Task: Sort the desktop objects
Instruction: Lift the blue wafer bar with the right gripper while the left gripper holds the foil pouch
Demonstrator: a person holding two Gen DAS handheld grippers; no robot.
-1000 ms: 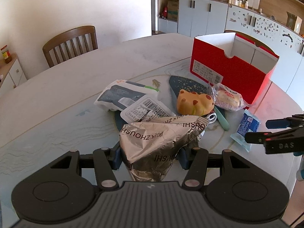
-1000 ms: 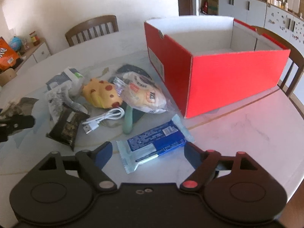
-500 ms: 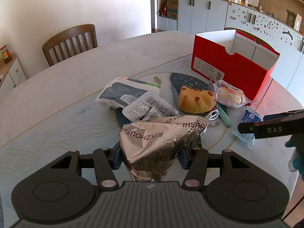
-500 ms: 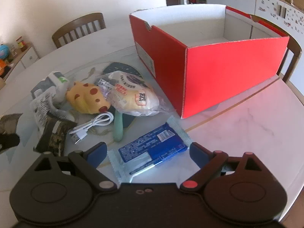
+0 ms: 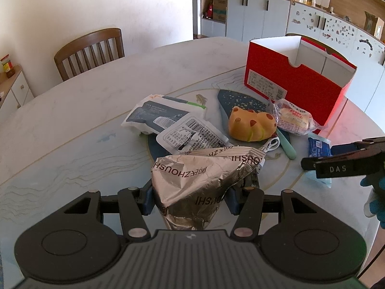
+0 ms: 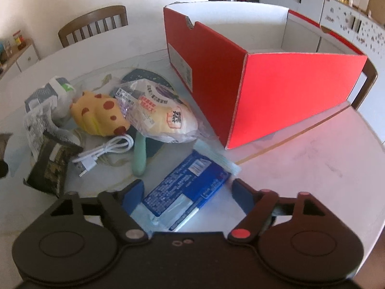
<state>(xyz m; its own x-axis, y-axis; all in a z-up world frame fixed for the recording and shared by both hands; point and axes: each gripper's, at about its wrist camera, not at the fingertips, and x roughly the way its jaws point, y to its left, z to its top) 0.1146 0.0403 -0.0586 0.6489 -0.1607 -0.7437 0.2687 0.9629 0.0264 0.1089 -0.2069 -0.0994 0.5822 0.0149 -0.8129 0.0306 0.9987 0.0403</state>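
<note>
Lowered since earlier: right gripper [image 6: 186,190], jaws closing astride blue snack packet [image 6: 185,187], pads not yet touching. Red shoebox [image 6: 264,91] (open-topped) just beyond on marble table [image 6: 312,159]. Left gripper [image 5: 190,198] pinching crumpled foil bag [image 5: 199,175].

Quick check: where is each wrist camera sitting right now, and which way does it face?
Left wrist: behind the left tool, shut on the silver foil bag, facing the clutter and red box; right tool and gloved hand at right edge.
Right wrist: behind the right tool, closing around the blue packet, facing the red box.
Shared: box, yellow spotted toy, white cable.
</note>
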